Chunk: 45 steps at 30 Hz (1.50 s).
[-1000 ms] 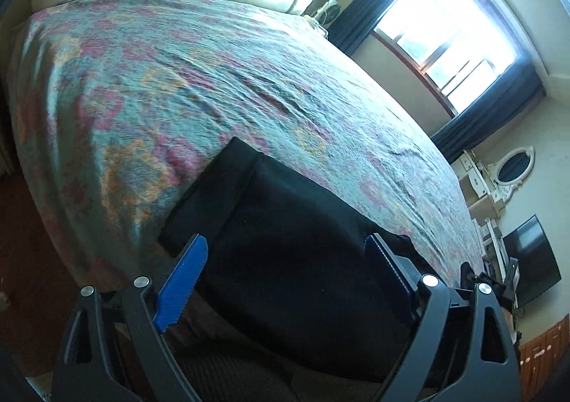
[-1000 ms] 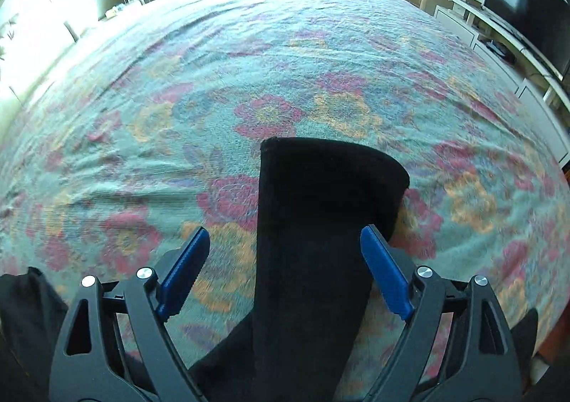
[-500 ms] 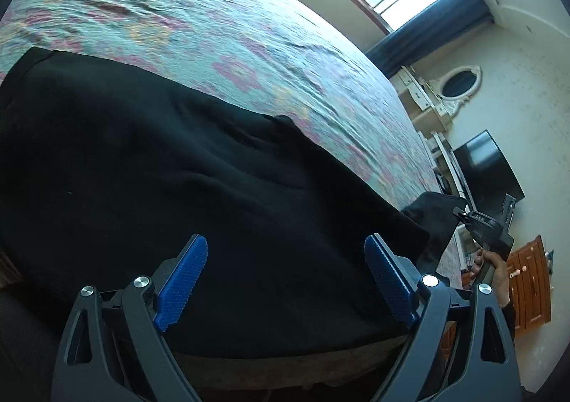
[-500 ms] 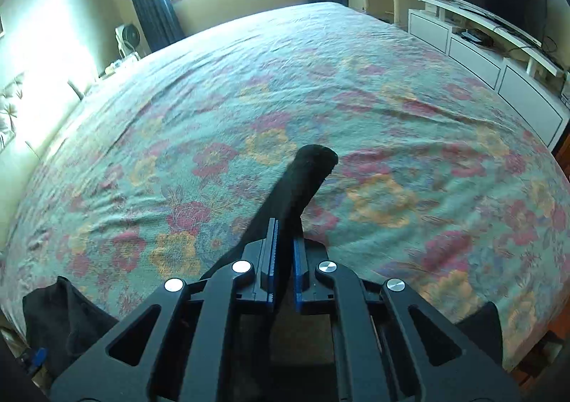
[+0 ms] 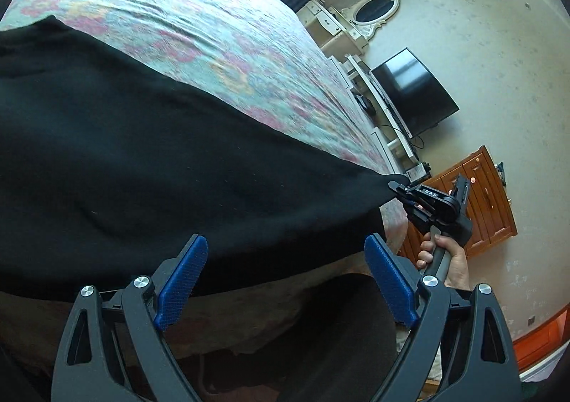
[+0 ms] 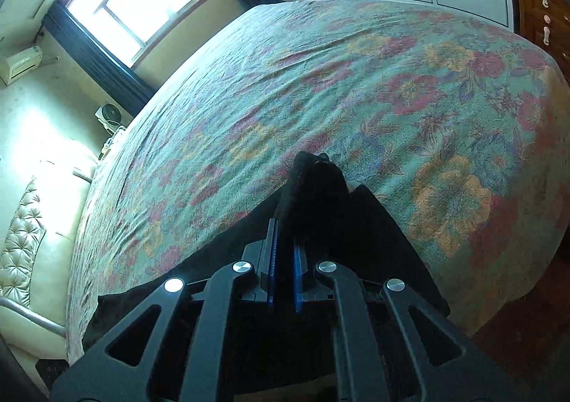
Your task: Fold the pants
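Fingers of the right gripper (image 6: 284, 268) stand pressed together, their blue pads clamped on a bunched end of the black pants (image 5: 149, 166), which rises in a dark peak just beyond the tips. Seen from the left wrist, that same gripper, held in a person's hand (image 5: 445, 256), pulls one corner of the garment to a point at the bed's far end. Fingers of the left gripper (image 5: 285, 277) stand wide apart, blue pads (image 5: 180, 282) facing each other with nothing between them; they sit above the near hem, not touching the cloth. The pants lie spread along the near edge of the floral bedspread (image 6: 320, 88). A television (image 5: 413, 92), an oval mirror (image 5: 374, 6) and a wooden cabinet (image 5: 484, 202) line the wall beyond the bed.
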Tool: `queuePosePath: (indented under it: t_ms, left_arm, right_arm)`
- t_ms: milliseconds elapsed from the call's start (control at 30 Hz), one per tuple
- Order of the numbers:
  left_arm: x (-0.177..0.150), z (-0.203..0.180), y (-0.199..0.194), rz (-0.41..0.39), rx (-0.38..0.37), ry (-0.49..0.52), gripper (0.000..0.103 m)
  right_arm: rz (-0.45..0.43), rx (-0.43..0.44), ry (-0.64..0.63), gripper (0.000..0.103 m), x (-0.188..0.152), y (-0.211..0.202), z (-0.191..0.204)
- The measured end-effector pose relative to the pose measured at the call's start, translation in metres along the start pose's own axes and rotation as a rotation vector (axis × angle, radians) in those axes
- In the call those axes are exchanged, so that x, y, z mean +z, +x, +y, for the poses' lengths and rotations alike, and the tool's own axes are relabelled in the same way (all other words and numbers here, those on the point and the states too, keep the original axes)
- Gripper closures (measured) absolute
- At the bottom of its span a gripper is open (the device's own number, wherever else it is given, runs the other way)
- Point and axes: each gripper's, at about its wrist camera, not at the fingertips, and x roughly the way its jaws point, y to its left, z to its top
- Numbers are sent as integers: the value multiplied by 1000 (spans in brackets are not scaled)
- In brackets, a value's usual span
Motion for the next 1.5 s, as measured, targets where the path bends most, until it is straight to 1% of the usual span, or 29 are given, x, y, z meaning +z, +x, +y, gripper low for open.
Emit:
queuePosePath:
  t_ms: [133,200,267,300,367,400,433,500,533,600,767,867,900,933,967,1000,1033,1100,1133,1167,1233,1267,1367,1467,1500]
  left_arm:
    - [-1,-4,29,18,-26,-96,15]
    - [-2,-3,38,12,-32,-140,15]
    - [-5,1,41,18,-62,-208,15]
    - [-7,2,43,24,-74,-226,15]
    - [-8,4,47,19,-73,-266,15]
    - [-9,8,48,17,-80,-321,15]
    - [-18,11,47,21,-99,-376,15]
    - [-25,12,49,38,-110,-427,15]
    - [-27,12,50,30,-102,-425,15]
    - [-26,15,51,6,-61,-419,15]
    - [-19,24,45,-91,-43,-477,15]
    - [-16,34,44,-112,-37,-550,15]
    - [-16,37,45,-102,-38,-571,17]
    - [-15,38,43,-96,-21,-577,33]
    - [-14,39,42,-85,11,-566,45]
    - [-12,40,42,-66,29,-544,75]
    - [-12,41,44,-40,33,-529,85]
    - [-17,52,41,-30,11,-572,85]
    - [-20,52,41,-24,8,-577,89]
    - [-23,51,41,-22,19,-558,90]
    - [-25,43,38,-26,49,-485,91]
    - [-25,40,36,-28,51,-462,91]
    - [-28,38,34,-18,50,-441,91]
    - [-33,38,35,6,48,-451,91]
    - [-34,36,33,8,51,-440,91]
  right_arm:
    - [-19,55,11,96,7,-11,2]
    - [-24,81,15,96,10,-15,5]
    - [-28,93,12,96,11,-17,6]
    - [-30,98,9,96,11,-18,7]
    - [-29,105,11,96,12,-18,6]
    - [-30,109,18,96,13,-18,5]
    - [-29,113,22,96,13,-17,4]
    - [-32,119,29,96,14,-17,3]
    - [-32,126,36,96,15,-18,2]
    - [-32,143,45,96,16,-20,1]
    - [-44,156,40,96,16,-29,0]
    - [-38,153,45,96,14,-30,-6]
    - [-34,151,49,96,12,-30,-9]
    - [-29,150,56,96,10,-29,-13]
    - [-25,153,66,96,8,-28,-17]
    - [-20,153,75,96,6,-27,-20]
    - [-17,153,83,96,4,-26,-24]
    - [-5,156,100,96,-2,-24,-33]
    - [1,154,107,96,-4,-24,-37]
    - [8,154,114,96,-7,-23,-40]
    - [19,155,134,96,-13,-24,-48]
    - [23,153,142,96,-16,-24,-52]
    - [43,131,155,96,-25,-23,-64]
    - [77,124,211,96,-38,-17,-81]
    - [87,121,227,96,-42,-15,-85]
